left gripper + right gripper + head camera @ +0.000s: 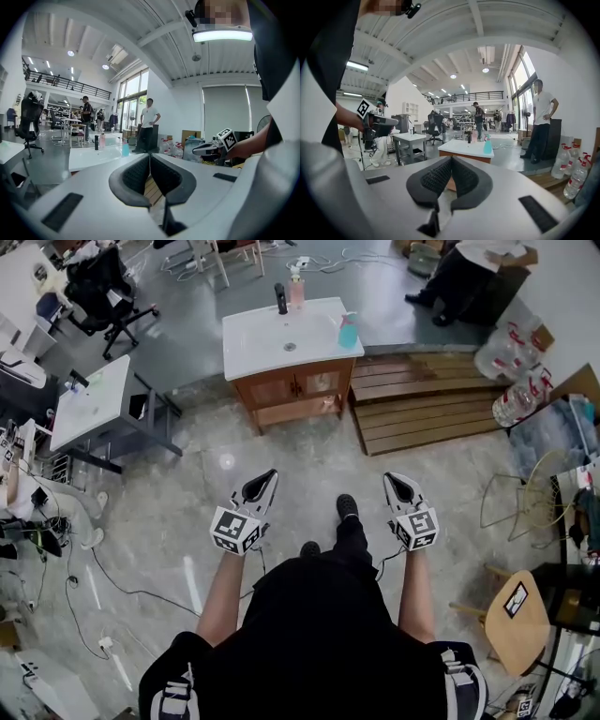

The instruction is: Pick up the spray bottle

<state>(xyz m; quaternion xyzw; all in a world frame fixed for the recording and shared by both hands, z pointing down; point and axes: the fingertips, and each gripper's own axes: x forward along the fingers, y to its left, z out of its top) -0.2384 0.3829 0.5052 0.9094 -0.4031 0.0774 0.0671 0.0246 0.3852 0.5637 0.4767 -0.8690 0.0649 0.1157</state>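
Note:
A teal spray bottle (348, 332) stands at the right edge of a white sink counter (253, 345) far ahead; it also shows small in the left gripper view (125, 149) and the right gripper view (487, 146). My left gripper (270, 476) and right gripper (395, 480) hang side by side over the floor, well short of the counter. Both are shut, pads meeting with nothing between them. Each points roughly level toward the counter.
A black faucet (280, 298) and a pink bottle (296, 289) stand at the counter's back. A wooden platform (427, 399) lies to its right, a grey side table (94, 401) and an office chair (101, 289) to the left. A person stands beyond (542, 119). Water bottles (514, 362) lie at right.

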